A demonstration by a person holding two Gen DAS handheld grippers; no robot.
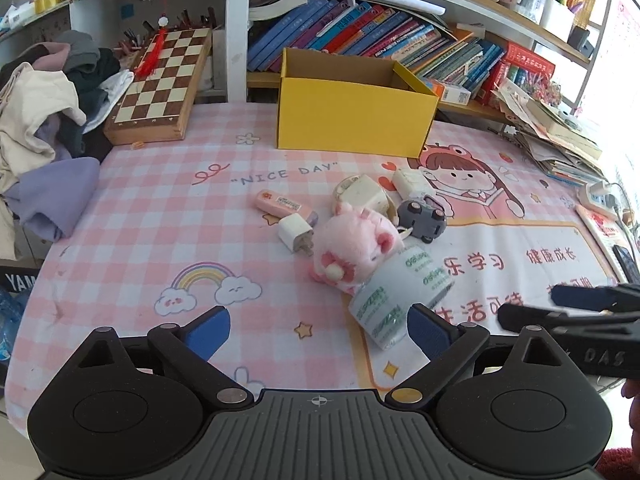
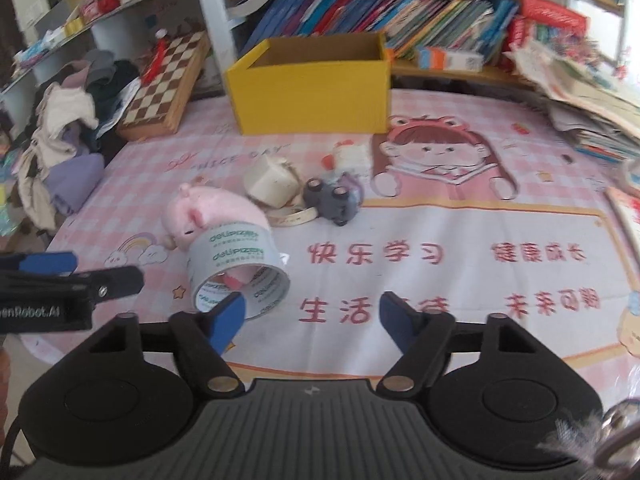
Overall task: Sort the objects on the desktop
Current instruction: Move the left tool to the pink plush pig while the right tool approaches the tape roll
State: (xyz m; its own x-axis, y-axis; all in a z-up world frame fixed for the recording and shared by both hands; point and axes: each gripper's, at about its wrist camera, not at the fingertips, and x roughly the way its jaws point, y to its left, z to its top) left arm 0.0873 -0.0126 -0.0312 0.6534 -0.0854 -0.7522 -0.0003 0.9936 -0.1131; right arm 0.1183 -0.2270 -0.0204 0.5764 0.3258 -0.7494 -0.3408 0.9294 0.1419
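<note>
On the pink checked desk mat (image 1: 160,216), before crowded bookshelves (image 1: 380,36) and a yellow box (image 1: 352,120), a tape roll (image 2: 236,268) leans against the pink plush (image 1: 352,248), both the left gripper (image 1: 320,332) and right gripper (image 2: 312,320) spread wide, holding nothing.

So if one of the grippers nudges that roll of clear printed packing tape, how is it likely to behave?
The roll of clear printed packing tape lies tilted against the pink plush toy, so it may roll or flop flat. It is probably stiff, given its round shape. The glossy film looks slippery.
</note>
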